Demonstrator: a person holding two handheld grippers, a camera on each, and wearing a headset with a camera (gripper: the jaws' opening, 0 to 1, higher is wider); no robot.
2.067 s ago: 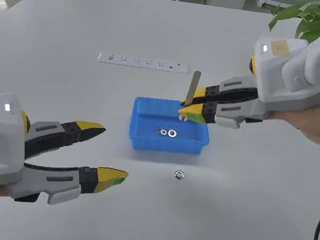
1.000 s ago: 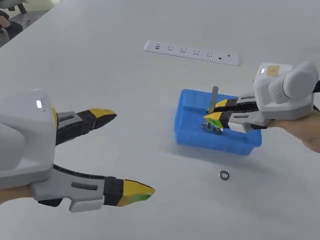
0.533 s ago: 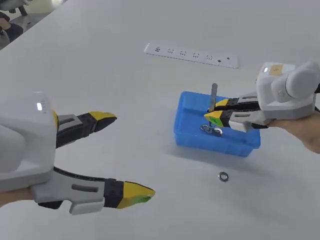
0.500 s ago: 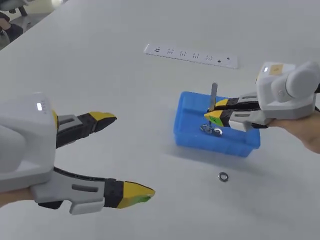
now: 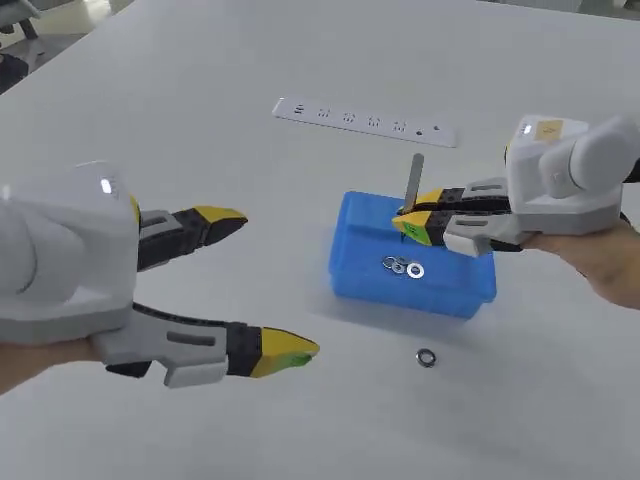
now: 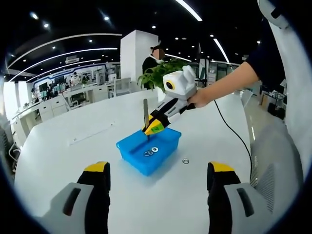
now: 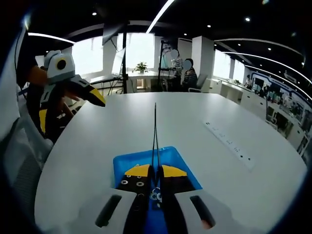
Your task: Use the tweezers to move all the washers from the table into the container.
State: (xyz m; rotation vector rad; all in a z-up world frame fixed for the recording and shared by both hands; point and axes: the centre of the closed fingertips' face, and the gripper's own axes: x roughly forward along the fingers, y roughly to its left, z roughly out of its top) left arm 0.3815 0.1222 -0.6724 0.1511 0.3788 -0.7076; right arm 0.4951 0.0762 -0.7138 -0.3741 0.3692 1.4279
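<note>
my right tongs (image 5: 408,222) pinch the tweezers (image 5: 416,172) over the container (image 5: 400,296); left tongs (image 5: 275,285) gape empty; the last washer (image 5: 426,357), on the table (image 5: 200,120) beside it, looks light, slick, best nipped across its rim

Left tool (image 5: 275,284) jaws spread; right tool (image 5: 403,222) clamped on tweezers (image 5: 416,172).

White left claw (image 5: 275,284) and right claw (image 5: 402,224), black jaws, yellow tips, possibly green-edged
</note>
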